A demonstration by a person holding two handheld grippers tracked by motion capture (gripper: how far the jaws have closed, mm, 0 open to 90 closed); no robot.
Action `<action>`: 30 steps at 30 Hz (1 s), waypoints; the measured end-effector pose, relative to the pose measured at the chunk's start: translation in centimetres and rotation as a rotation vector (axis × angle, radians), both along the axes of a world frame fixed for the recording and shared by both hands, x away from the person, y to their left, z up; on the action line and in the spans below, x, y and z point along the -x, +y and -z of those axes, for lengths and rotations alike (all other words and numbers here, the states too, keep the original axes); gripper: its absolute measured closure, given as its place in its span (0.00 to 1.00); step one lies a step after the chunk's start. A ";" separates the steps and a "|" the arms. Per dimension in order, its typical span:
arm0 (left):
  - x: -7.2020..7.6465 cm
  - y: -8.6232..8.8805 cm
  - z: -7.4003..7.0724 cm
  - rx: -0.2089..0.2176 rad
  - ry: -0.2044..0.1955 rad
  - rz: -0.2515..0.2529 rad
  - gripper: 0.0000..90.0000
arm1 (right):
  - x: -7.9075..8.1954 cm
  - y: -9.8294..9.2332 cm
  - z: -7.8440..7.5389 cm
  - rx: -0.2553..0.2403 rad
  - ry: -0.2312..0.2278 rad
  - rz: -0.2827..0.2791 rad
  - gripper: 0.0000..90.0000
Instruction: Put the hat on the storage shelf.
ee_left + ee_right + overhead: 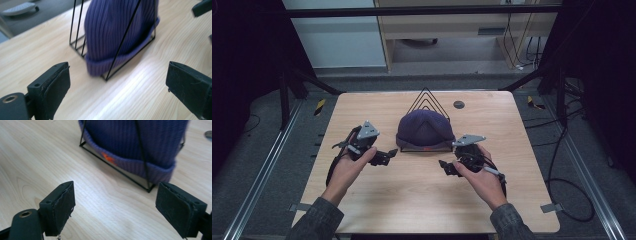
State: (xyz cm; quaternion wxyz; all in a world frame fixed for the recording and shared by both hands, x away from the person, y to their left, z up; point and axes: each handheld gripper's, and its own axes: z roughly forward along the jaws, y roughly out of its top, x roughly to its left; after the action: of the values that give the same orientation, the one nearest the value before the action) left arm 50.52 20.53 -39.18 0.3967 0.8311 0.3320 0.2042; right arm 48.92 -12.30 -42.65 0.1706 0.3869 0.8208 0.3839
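A purple ribbed beanie hangs over a black wire triangular rack at the middle of the wooden table. My left gripper sits just left of the hat's brim, jaws wide apart and nothing between them. In the left gripper view the beanie and rack stand a short way ahead of the open left gripper. My right gripper is front right of the hat, also open and empty. The right gripper view shows the beanie with its orange label beyond the right gripper.
A small dark round disc lies on the table behind the rack to the right. Metal frame rails run along both sides of the table, and cables trail on the floor at the right.
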 end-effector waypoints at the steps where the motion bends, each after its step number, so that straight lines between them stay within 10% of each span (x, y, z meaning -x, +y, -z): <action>1: 0.2 0.4 0.3 0.006 0.004 -0.005 0.06 | 0.1 0.3 0.2 0.003 0.000 -0.005 0.18; 25: 2.2 6.2 9.6 -0.011 0.145 -0.141 0.06 | -0.7 3.8 7.1 0.039 0.119 -0.009 0.16; 30: 2.2 6.5 10.6 0.002 0.149 -0.166 0.06 | -0.5 4.1 7.9 0.053 0.061 0.015 0.14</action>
State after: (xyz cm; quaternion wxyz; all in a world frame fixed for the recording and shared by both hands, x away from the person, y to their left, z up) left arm 48.34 27.04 -49.80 0.3536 0.8132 0.4285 0.1736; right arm 49.46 -8.23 -50.56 0.1587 0.3999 0.8326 0.3489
